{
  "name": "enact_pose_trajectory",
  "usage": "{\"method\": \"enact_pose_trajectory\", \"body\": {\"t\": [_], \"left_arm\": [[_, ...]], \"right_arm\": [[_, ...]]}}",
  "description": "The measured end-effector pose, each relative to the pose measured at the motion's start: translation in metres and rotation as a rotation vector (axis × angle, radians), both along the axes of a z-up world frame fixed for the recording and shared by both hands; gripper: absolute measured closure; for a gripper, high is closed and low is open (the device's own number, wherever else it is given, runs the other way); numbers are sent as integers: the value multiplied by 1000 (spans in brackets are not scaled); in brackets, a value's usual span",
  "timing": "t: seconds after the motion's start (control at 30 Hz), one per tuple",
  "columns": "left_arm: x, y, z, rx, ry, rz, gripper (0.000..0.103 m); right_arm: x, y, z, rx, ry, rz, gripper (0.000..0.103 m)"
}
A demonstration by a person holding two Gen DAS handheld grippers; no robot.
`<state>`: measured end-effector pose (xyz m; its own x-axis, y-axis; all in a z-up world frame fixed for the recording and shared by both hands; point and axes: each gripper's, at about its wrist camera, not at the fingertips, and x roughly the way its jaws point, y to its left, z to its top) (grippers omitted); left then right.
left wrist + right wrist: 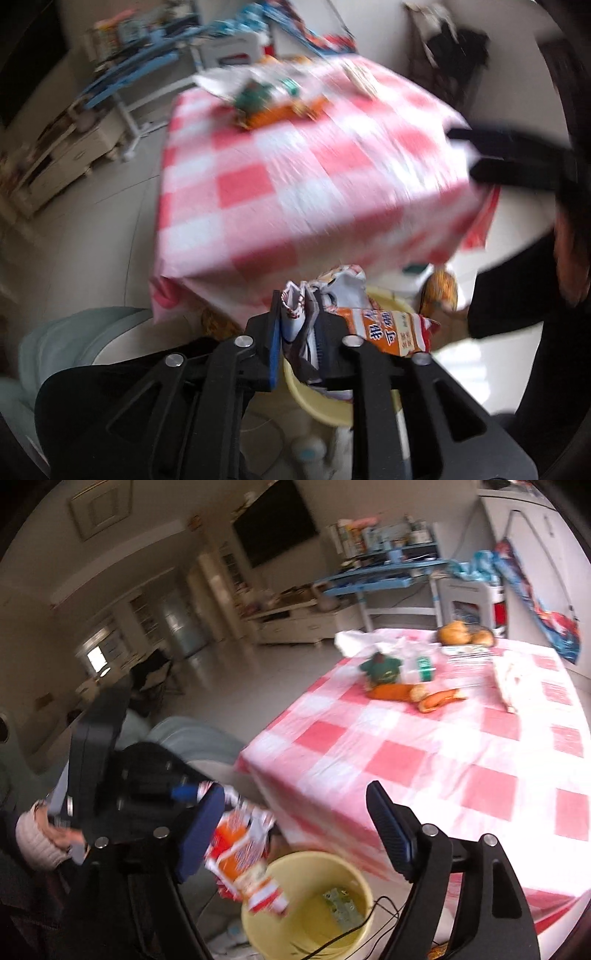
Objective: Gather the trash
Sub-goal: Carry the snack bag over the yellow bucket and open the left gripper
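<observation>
My left gripper (297, 302) is shut on a crumpled orange-and-white snack wrapper (384, 328) and holds it over a yellow bucket (321, 402) beside the table. In the right wrist view the same wrapper (243, 860) hangs above the bucket's (269, 915) left rim, held by the left gripper (199, 794). My right gripper (295, 816) is open and empty above the bucket. More wrappers, green (382, 670) and orange (393, 692), lie at the far side of the red-checked table (424, 760).
Bread rolls (463, 633) and a white bag (511, 677) sit at the table's far end. A blue desk (384, 576) and a TV cabinet (291, 622) stand beyond. A grey seat (74, 339) is left of the bucket. A black cable (369, 919) crosses the bucket.
</observation>
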<state>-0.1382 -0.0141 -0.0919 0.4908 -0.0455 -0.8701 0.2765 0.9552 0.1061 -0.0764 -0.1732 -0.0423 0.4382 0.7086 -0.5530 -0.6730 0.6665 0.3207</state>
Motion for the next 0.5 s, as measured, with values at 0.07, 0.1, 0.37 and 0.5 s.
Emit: {"method": "enact_pose_trajectory", "body": {"t": [0.07,0.1,0.37,0.5], "left_arm": [[-3,-7,-5,35,-2,-19,65],[-3,-8,-4,39,-9,-21,56],[11,14,28,-41,-127,85,33],[24,33,55,-107,-249,179,21]], "right_arm": [[4,-4,1,-3,-5,-26,25],[1,-2,0,-4,-7,-35,24],[-23,-13,2,-21,-42,-98,20],[-22,-14,5,-24,-72,-129,20]]}}
